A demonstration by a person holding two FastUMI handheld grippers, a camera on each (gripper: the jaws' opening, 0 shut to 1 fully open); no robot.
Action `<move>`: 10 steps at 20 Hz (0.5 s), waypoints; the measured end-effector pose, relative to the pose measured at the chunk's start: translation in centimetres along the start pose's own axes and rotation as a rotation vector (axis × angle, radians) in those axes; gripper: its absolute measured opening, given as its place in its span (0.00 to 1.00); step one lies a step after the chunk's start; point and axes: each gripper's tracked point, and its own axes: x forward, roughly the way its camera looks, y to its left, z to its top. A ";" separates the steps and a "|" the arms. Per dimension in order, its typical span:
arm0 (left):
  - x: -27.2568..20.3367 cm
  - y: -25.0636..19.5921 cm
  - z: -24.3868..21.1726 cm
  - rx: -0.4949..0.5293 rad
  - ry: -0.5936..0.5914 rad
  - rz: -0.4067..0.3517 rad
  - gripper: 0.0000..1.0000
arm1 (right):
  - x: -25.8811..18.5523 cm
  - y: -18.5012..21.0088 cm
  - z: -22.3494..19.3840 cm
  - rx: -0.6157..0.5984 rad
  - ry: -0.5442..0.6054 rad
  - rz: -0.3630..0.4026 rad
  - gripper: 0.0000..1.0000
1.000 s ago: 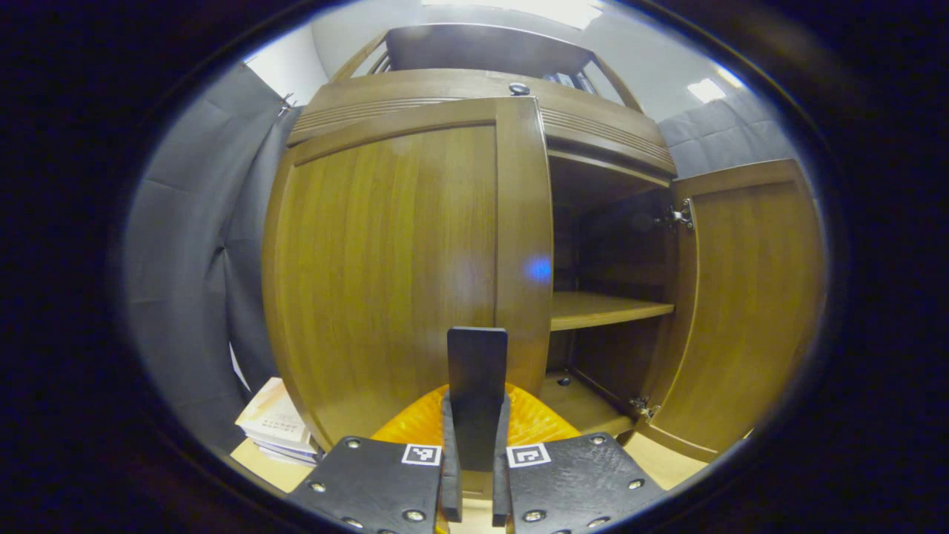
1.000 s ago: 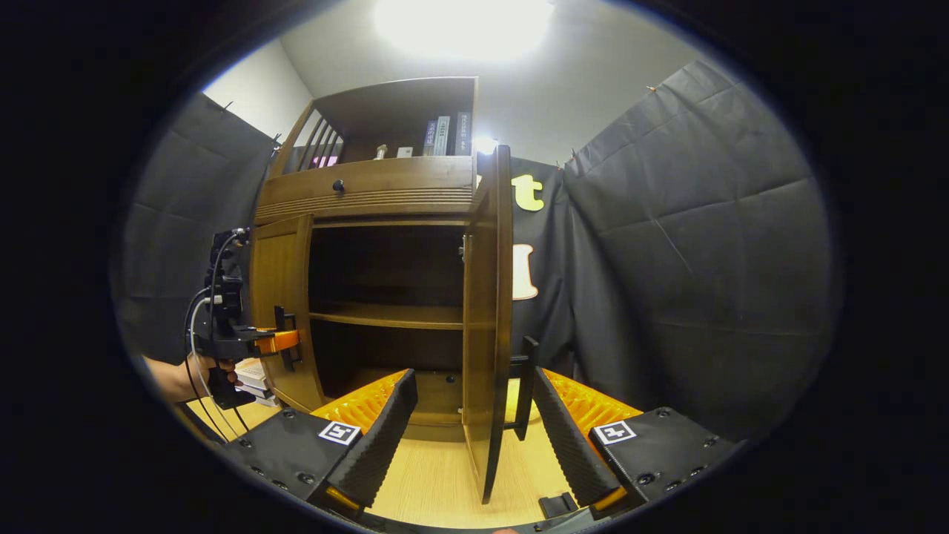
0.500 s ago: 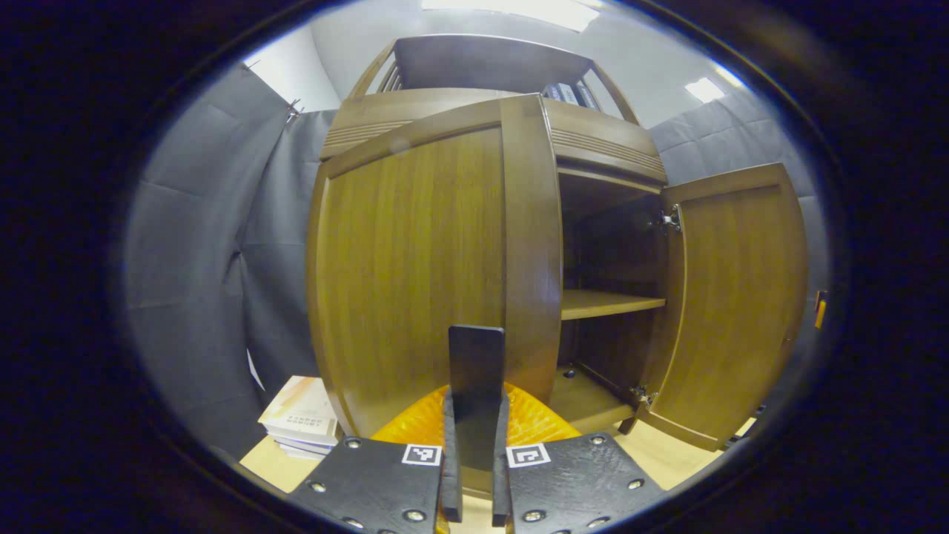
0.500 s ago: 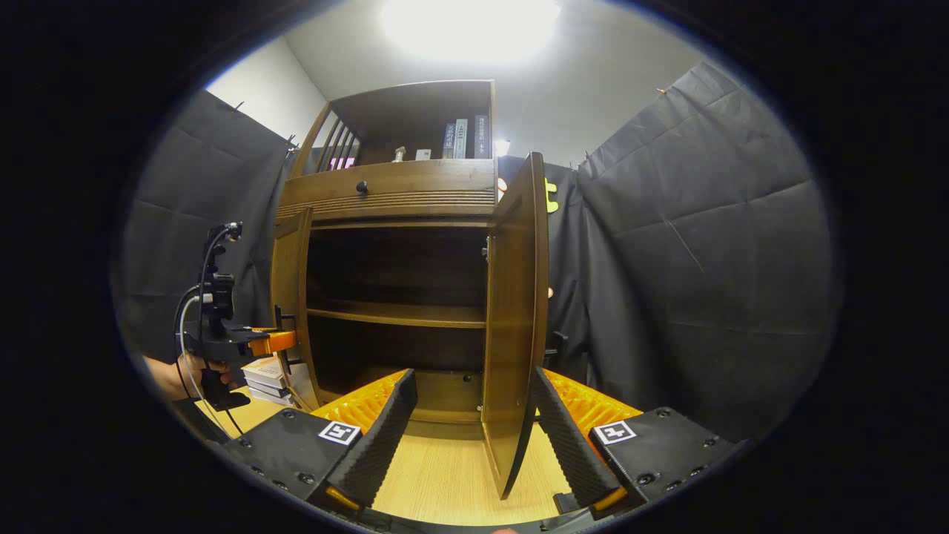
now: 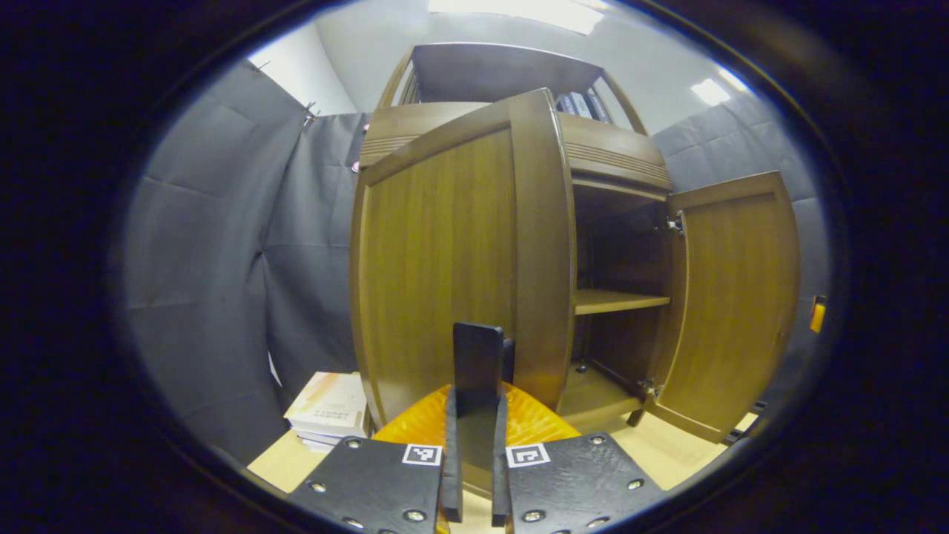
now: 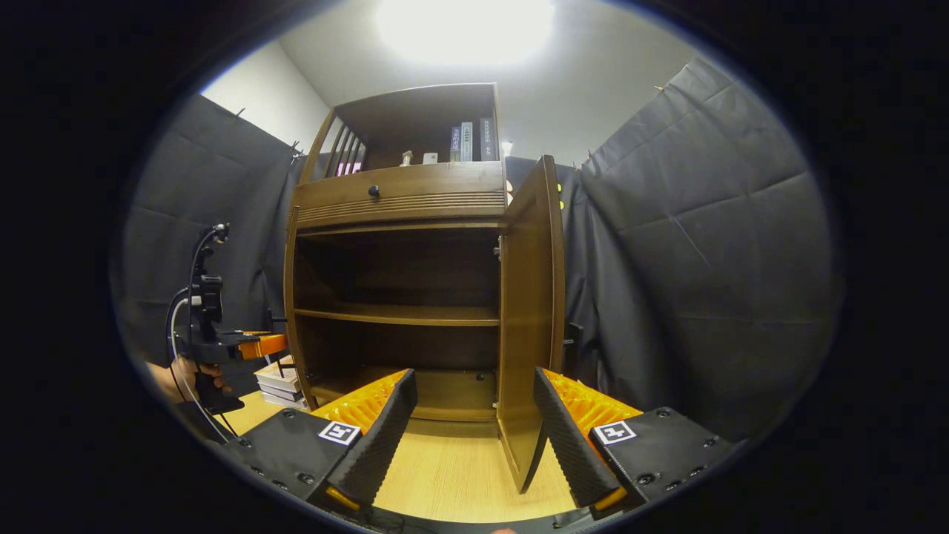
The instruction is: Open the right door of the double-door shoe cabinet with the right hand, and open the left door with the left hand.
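The wooden shoe cabinet stands with both doors swung outward. In the left gripper view the left door shows its front face, and my left gripper is shut on that door's dark flat handle. The right door hangs wide beside the inner shelf. In the right gripper view the right door stands nearly edge-on, its lower corner between the fingers of my open right gripper, touching neither. The left gripper, held by a hand, sits at the thin left door.
A stack of books lies on the wooden floor left of the cabinet. Above the doors are a drawer with a dark knob and an open shelf with books. Black cloth walls close both sides.
The left door has swung further outward with my left gripper shut on its handle. The right door has opened wider, and its handle is no longer between my right gripper's fingers.
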 end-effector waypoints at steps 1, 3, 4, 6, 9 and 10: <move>-0.3 0.5 0.0 -0.002 -0.003 0.009 0.17 | -0.1 0.3 0.0 0.001 0.002 0.005 0.96; -1.1 1.4 -0.1 -0.003 -0.008 0.027 0.16 | -0.1 0.6 0.1 -0.003 0.001 0.011 0.98; -1.5 1.7 -0.1 -0.004 -0.010 0.034 0.16 | -0.1 0.9 0.1 -0.004 0.000 0.016 0.98; -2.1 2.5 -0.2 -0.006 -0.012 0.039 0.17 | -0.1 1.4 0.1 -0.005 0.001 0.031 0.96; -3.2 3.8 -0.2 -0.006 -0.016 0.055 0.16 | 0.1 2.2 0.0 -0.002 0.007 0.048 0.96; -3.6 4.4 -0.1 -0.007 -0.017 0.064 0.16 | 0.2 2.5 0.0 -0.002 0.009 0.056 0.96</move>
